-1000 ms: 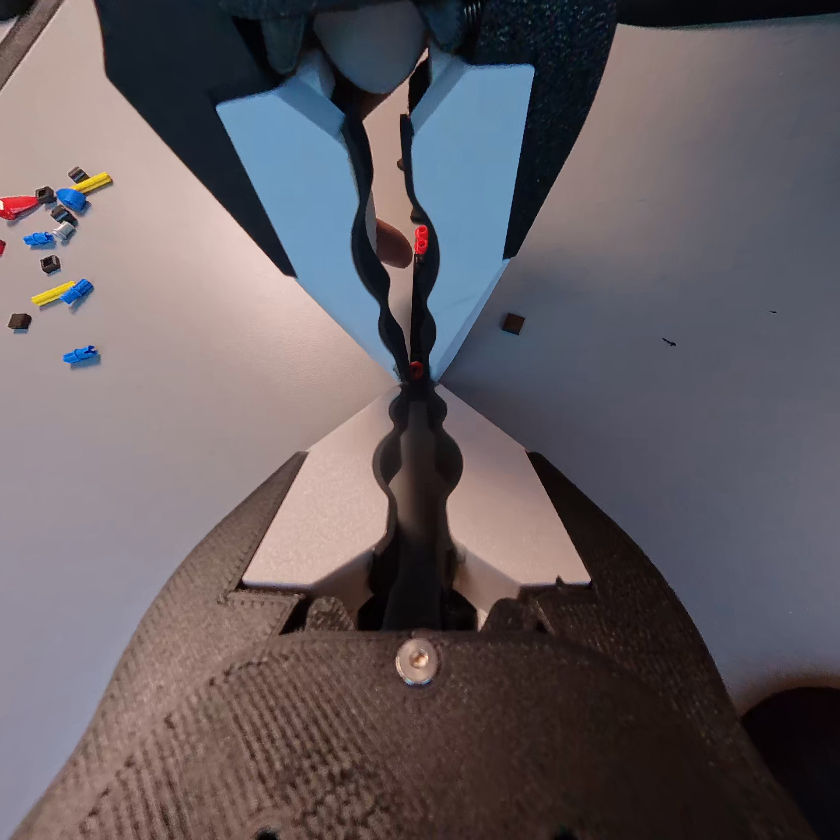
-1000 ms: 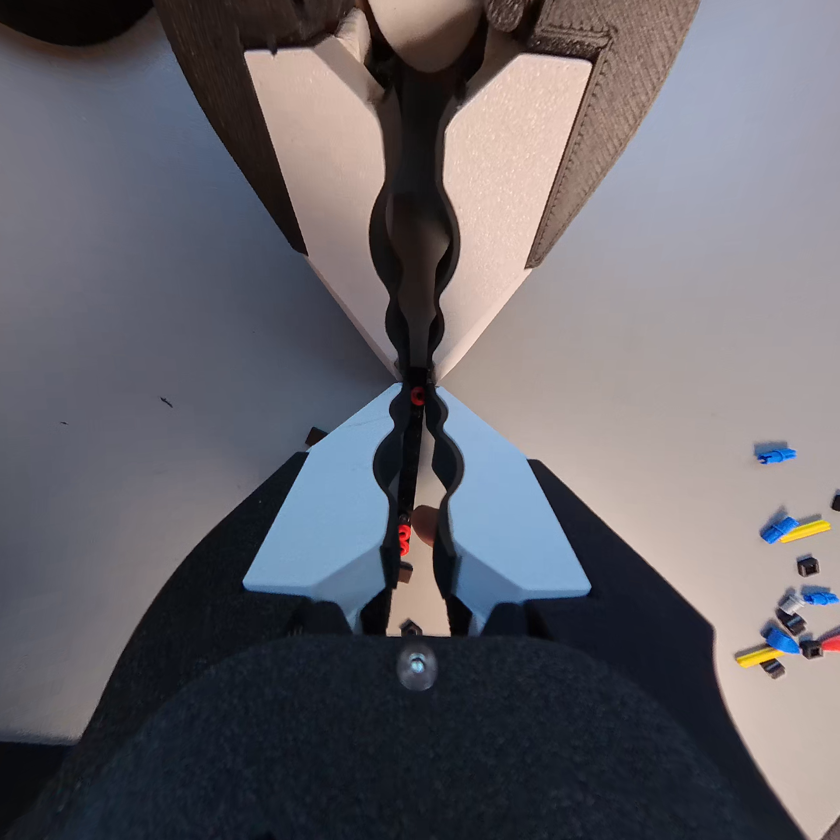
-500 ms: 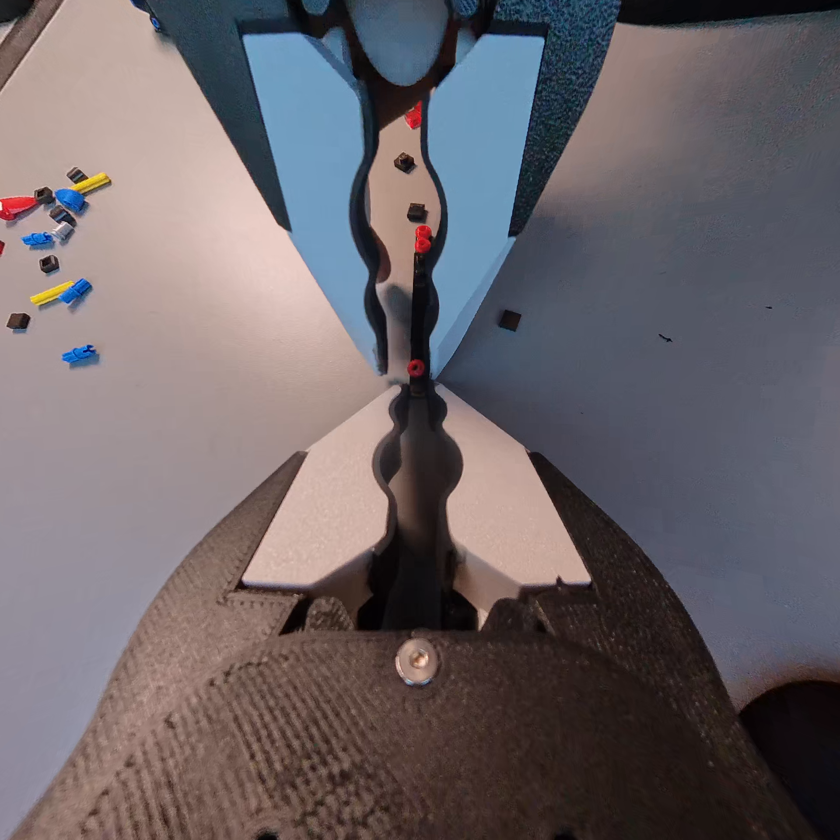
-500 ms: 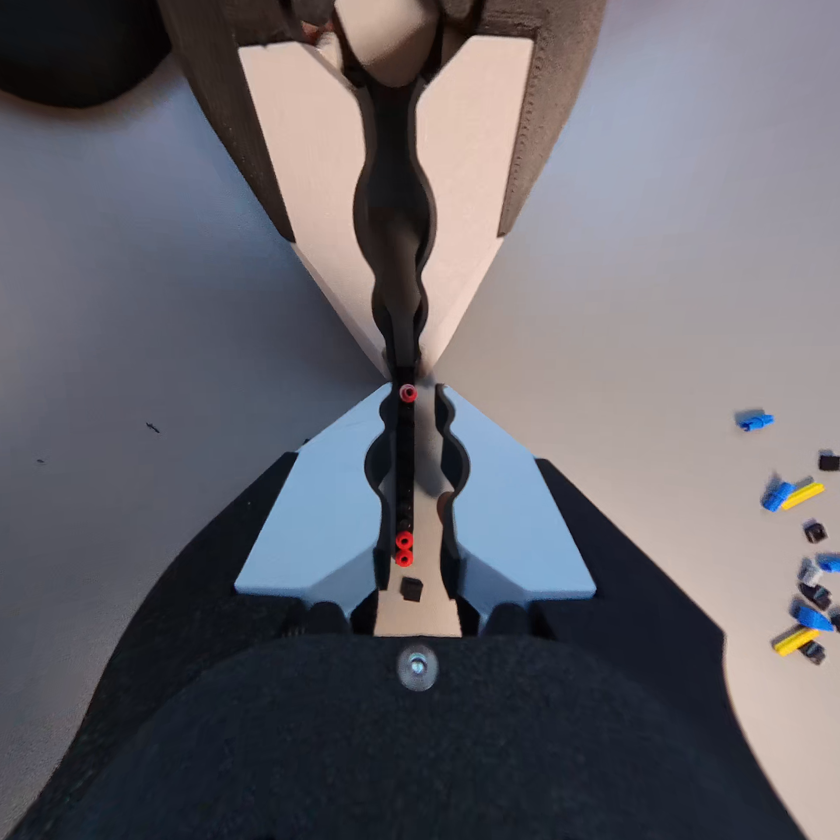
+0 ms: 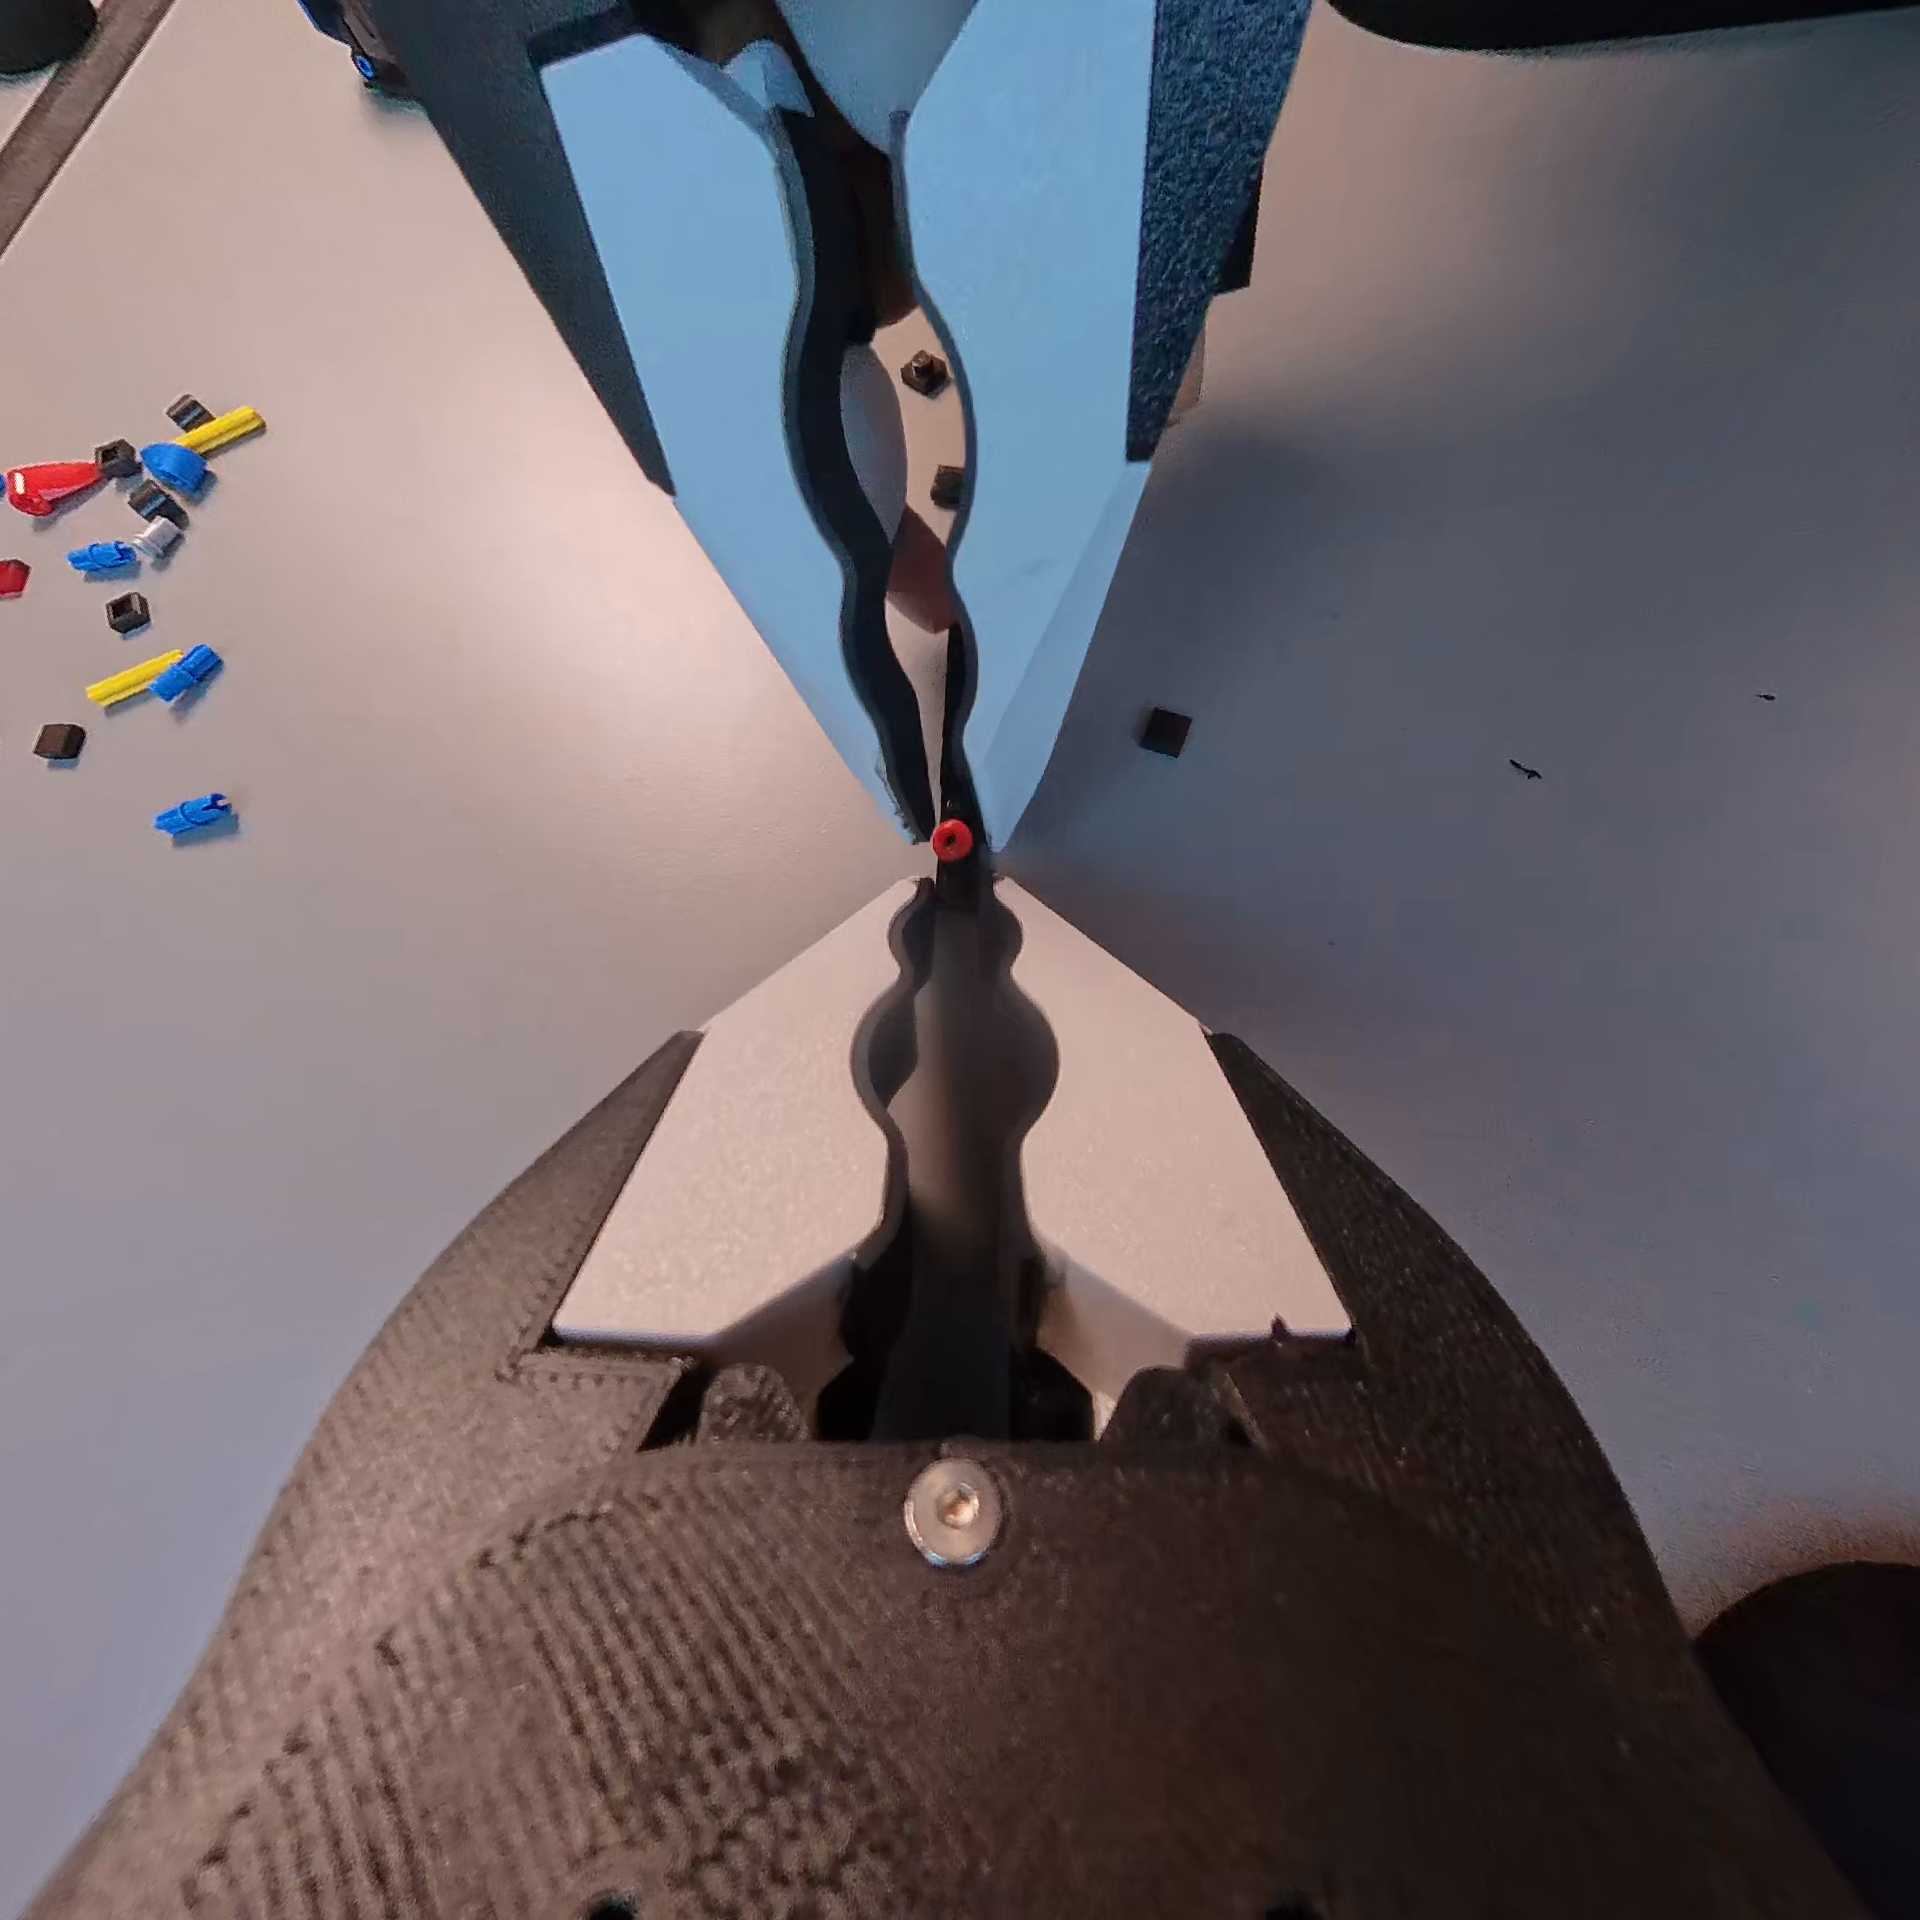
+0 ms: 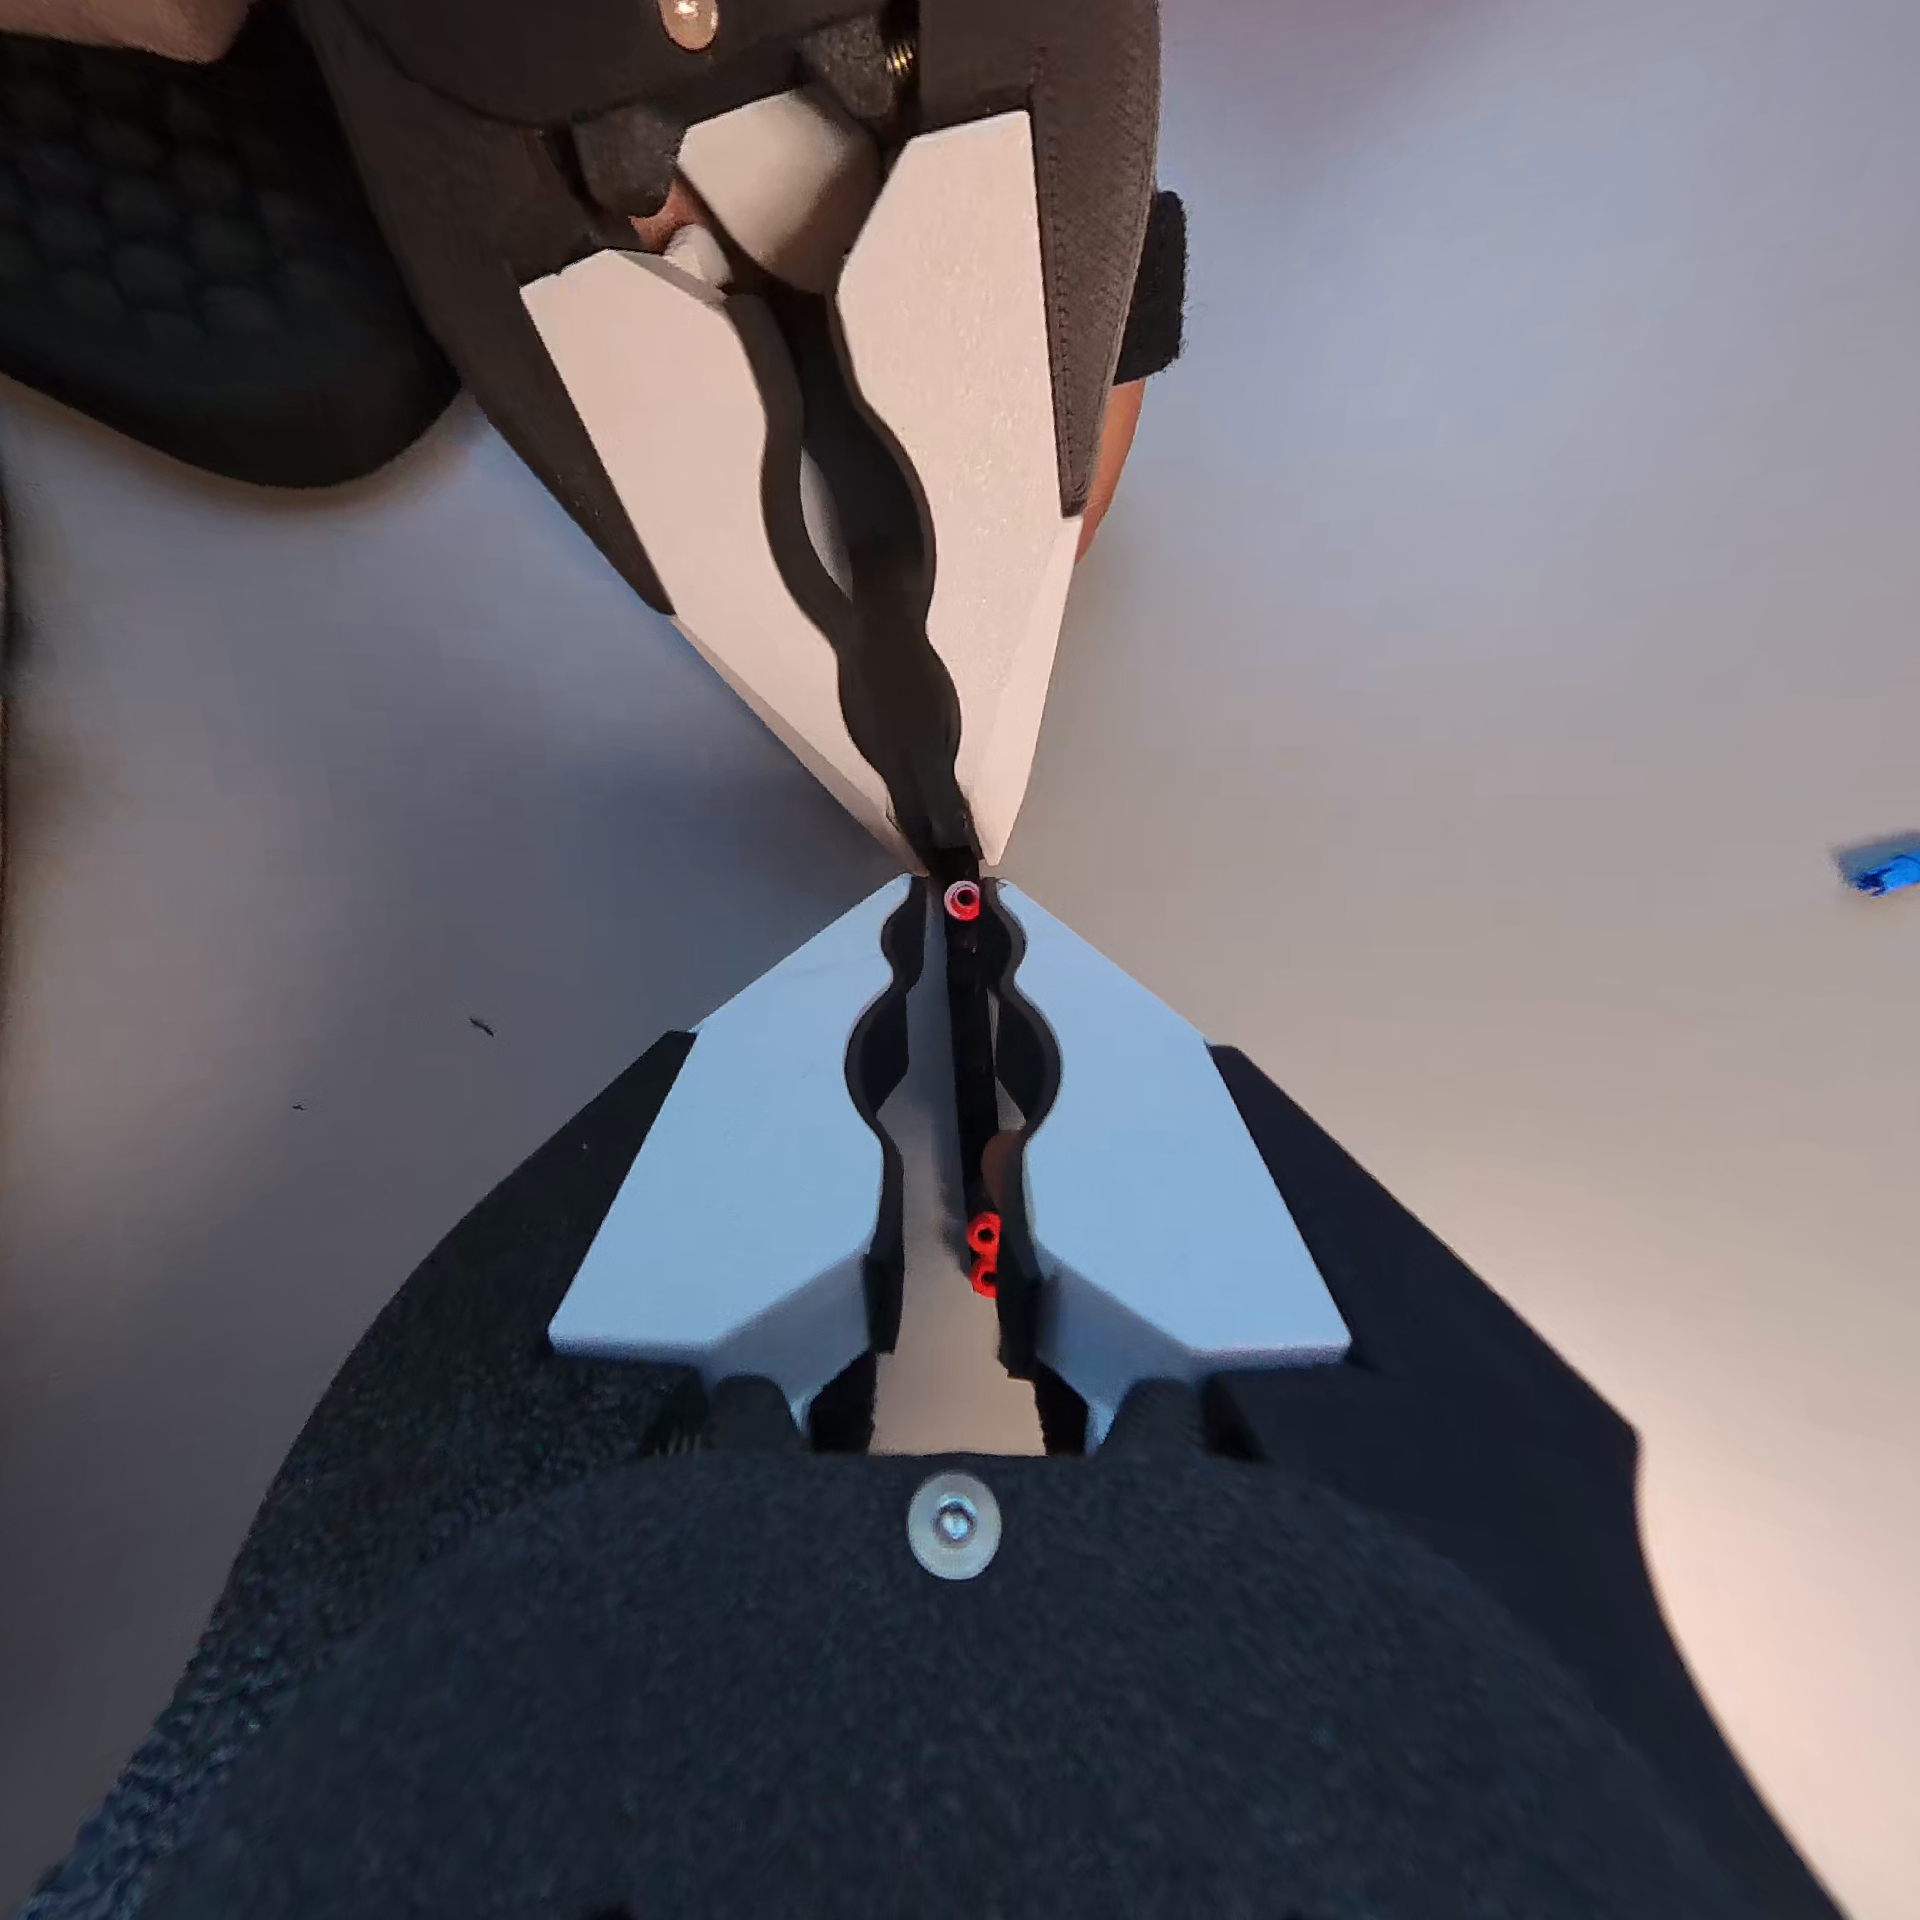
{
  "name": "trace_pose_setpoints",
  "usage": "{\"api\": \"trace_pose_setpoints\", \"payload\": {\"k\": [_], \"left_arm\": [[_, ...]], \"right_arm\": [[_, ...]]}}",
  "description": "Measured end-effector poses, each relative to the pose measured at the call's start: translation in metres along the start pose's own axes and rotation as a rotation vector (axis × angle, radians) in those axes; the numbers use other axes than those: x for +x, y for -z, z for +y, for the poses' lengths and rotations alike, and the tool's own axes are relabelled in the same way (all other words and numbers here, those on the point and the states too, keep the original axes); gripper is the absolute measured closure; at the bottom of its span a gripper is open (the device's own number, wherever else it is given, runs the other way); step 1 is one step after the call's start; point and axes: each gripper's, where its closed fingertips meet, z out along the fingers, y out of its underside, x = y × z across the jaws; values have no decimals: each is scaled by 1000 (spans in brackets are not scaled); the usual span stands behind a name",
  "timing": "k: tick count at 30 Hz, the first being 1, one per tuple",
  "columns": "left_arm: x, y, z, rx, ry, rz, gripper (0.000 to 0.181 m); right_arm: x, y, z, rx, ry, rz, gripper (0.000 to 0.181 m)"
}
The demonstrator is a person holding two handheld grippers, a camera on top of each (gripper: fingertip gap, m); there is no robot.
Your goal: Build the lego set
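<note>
A thin black lego beam (image 6: pixel 975 1091) runs between my two grippers, which meet tip to tip above the grey table (image 5: pixel 1455 935). It carries a red pin (image 5: pixel 951 837) at the end by the left tips and two more red pins (image 6: pixel 984 1252) farther back. My left gripper (image 5: pixel 951 885), with white fingers, is shut on the beam's end; it also shows in the right wrist view (image 6: pixel 951 836). My right gripper (image 6: pixel 958 885), with pale blue fingers, is narrowly open around the beam, which lies against its right pad; it also shows in the left wrist view (image 5: pixel 943 821).
Loose pieces lie at the left of the left wrist view: a red piece (image 5: pixel 52 483), yellow axles (image 5: pixel 223 428), blue pins (image 5: pixel 192 816) and small black pieces (image 5: pixel 127 613). Another black piece (image 5: pixel 1164 729) lies right of the tips. A black padded object (image 6: pixel 156 312) is beyond the left gripper. Both grippers' tips are roughly 5 centimeters from the black piece (image 5: pixel 1164 729).
The right gripper was tight on the beam, opened wide half a second ago, and its jaws have now come partly back together. The left gripper stays shut on the beam's end.
</note>
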Motion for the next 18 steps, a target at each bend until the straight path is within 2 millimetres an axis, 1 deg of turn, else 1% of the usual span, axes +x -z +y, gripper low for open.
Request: {"api": "trace_pose_setpoints", "payload": {"k": [4,9,12,16,18], "left_arm": [[0,0,0,0,0,0,175],[0,0,0,-1,2,1,175],[0,0,0,-3,15,4,176],[0,-1,0,-5,27,-1,176],[0,-1,0,-5,24,-3,176]], "right_arm": [[2,-2,0,-34,-8,-17,180],[1,-2,1,-58,8,-24,181],[1,-2,2,-74,66,-1,181],[-1,-2,4,-101,210,74,181],[-1,-3,4,-99,238,99,181]]}}
